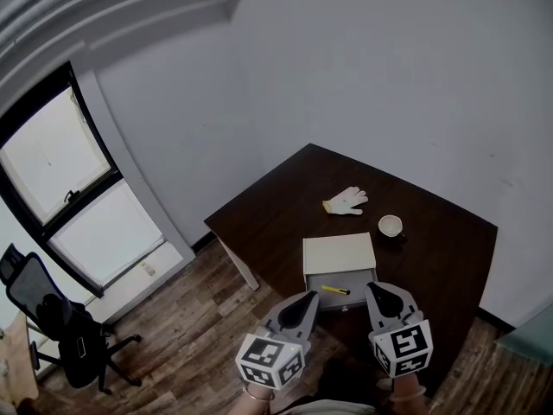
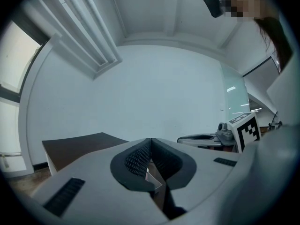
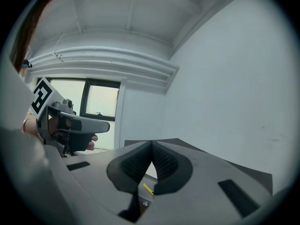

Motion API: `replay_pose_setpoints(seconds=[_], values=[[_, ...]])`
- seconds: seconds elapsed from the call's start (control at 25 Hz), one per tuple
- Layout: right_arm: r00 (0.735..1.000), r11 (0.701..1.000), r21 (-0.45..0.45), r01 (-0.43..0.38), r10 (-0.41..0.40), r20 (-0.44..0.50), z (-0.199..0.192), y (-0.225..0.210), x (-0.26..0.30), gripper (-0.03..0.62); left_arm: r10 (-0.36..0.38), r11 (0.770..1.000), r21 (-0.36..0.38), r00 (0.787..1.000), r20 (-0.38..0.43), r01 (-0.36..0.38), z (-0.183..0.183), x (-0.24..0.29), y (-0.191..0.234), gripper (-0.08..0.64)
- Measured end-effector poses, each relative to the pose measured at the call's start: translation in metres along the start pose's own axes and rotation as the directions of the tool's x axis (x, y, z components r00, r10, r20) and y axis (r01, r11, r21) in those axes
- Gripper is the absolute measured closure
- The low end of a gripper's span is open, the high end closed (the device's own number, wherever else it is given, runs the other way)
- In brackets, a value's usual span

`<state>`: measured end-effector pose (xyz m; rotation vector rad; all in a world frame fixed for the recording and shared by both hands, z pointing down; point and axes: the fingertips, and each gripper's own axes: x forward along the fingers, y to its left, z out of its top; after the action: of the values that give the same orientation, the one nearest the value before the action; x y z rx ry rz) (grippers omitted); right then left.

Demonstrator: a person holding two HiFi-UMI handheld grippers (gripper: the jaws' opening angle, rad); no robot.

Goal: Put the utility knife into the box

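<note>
A yellow utility knife (image 1: 335, 290) lies in the open drawer (image 1: 356, 277) of a cream box (image 1: 339, 252) near the front of the dark table (image 1: 441, 258). My left gripper (image 1: 309, 297) hovers just left of the drawer with its jaws closed together and nothing between them. On the drawer's right side, my right gripper (image 1: 372, 289) is also shut and holds nothing. In the right gripper view the knife (image 3: 148, 189) shows as a yellow sliver below the closed jaws (image 3: 152, 144). The left gripper view has its own pads (image 2: 151, 140) meeting, and the other gripper (image 2: 220, 137) to the right.
A white work glove (image 1: 346, 201) with a yellow cuff and a white cup (image 1: 390, 226) sit behind the box. The table stands in a corner against pale walls. A black office chair (image 1: 52, 318) and a window (image 1: 69, 188) are off to the left over wood flooring.
</note>
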<state>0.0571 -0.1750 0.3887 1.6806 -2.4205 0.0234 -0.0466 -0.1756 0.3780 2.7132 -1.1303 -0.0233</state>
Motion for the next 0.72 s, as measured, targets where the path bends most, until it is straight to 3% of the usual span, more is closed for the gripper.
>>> replay_pose_setpoints(seconds=[0.72], values=[[0.998, 0.999, -0.008, 0.039, -0.039, 0.053, 0.006, -0.013, -0.016, 0.586, -0.002, 1.000, 0.002, 1.000, -0.002, 0.002, -0.004, -0.001, -0.014, 0.541]])
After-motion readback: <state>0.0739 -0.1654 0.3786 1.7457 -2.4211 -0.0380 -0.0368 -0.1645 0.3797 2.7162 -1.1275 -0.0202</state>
